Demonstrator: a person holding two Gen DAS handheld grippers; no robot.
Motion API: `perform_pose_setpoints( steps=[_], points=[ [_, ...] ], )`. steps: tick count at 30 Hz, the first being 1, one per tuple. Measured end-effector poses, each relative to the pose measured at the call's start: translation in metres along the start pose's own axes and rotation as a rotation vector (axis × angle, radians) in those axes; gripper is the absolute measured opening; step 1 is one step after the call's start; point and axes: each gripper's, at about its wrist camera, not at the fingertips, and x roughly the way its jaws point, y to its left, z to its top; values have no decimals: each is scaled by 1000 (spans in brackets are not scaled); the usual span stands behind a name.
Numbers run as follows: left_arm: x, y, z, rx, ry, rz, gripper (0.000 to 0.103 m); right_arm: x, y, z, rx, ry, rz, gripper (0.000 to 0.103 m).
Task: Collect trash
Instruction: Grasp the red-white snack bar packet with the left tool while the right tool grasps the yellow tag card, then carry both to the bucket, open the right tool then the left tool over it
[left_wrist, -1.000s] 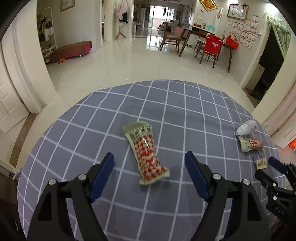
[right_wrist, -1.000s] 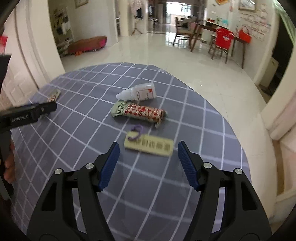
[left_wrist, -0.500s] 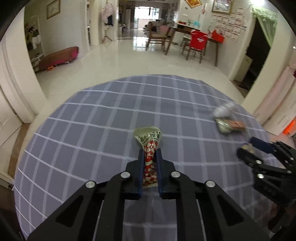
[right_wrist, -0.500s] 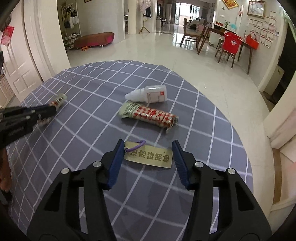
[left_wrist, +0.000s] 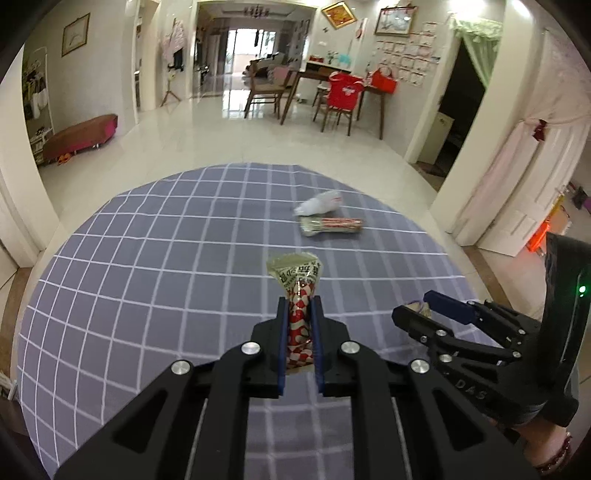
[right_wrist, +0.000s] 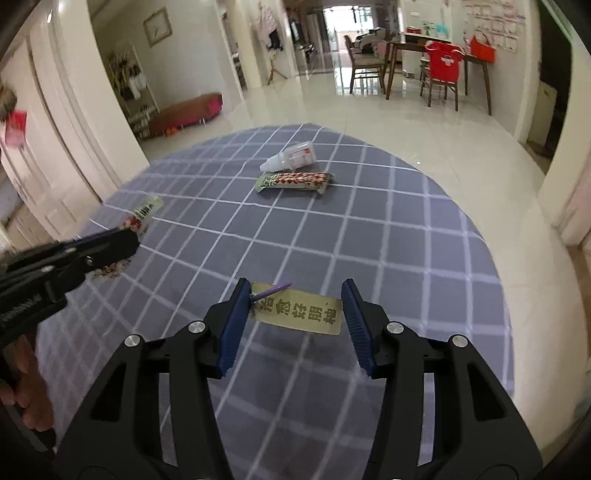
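Observation:
My left gripper (left_wrist: 298, 308) is shut on a red-and-white checked snack wrapper (left_wrist: 297, 284) with a green top, held above the round table; it also shows in the right wrist view (right_wrist: 142, 214). My right gripper (right_wrist: 293, 314) is open, its blue pads on either side of a yellow paper tag (right_wrist: 297, 312) with a purple loop that lies on the cloth. The left pad touches the tag's loop end; the right pad stands just off its other end. In the left wrist view the right gripper (left_wrist: 424, 306) sits low at the right.
A second red-and-white wrapper (right_wrist: 293, 181) and a small white bottle (right_wrist: 291, 158) lie together at the far side of the table (right_wrist: 406, 240), which has a grey checked cloth. Tiled floor surrounds it; dining chairs (left_wrist: 341, 99) stand far behind.
My left gripper has lifted and swung right with the wrapper in its grip. My right gripper has narrowed around the yellow tag and moved closer to it.

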Motion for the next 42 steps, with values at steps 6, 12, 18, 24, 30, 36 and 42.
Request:
perform_pose_setpoints(
  steps=[6,12,18,24,30,36,42],
  points=[
    [-26,-47,-17,41,-19,-60,11,-68,-26,-28,80,-87,28,50],
    [-37,-119,-38,106,-6,-146,11,-138,-74,-74,168,-166,-7,50],
    [-31,-205,-69,197,47,-251,11,-197,-129,-129,286,-225,-83,50],
    [-7,-280,-103,286,116,-317,11,-223,-182,-180,407,-231,-159,50],
    [26,-324,-131,332,181,-324,11,-232,-218,-215,497,-222,-190,55],
    [51,-345,-144,361,230,-313,11,-223,-246,-235,576,-198,-217,63],
    [68,-353,-150,384,258,-304,11,-223,-265,-249,606,-190,-221,66]
  ],
)
